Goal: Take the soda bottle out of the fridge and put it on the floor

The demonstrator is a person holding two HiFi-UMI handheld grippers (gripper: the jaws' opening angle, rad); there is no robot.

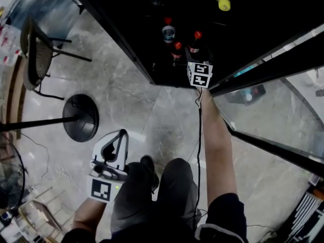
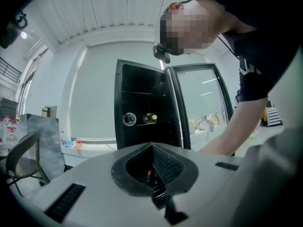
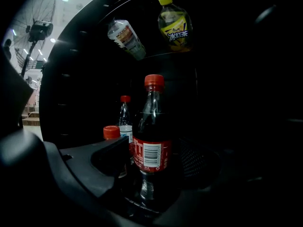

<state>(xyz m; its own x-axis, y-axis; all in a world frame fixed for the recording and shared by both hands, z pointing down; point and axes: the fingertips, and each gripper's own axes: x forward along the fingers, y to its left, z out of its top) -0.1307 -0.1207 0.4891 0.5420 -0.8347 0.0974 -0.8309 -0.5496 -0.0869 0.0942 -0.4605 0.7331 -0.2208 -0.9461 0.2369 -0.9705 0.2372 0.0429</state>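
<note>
Overhead, the right tongs (image 1: 196,59) reach into the fridge (image 1: 126,34) at the soda bottle (image 1: 196,42), with the floor (image 1: 152,115) just below. In the left gripper view, the left tongs (image 2: 154,167) are closed, empty and farther off. In the right gripper view, the jaws stand apart astride the upright bottle.

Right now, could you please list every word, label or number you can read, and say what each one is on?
"冰红茶": on the label of the yellow-capped bottle.
Soda bottle: its red label shows a barcode and cut-off white letters, which are unreadable.
Upper clear bottle and clear red-capped bottle: both labels are too blurred to read.
</note>
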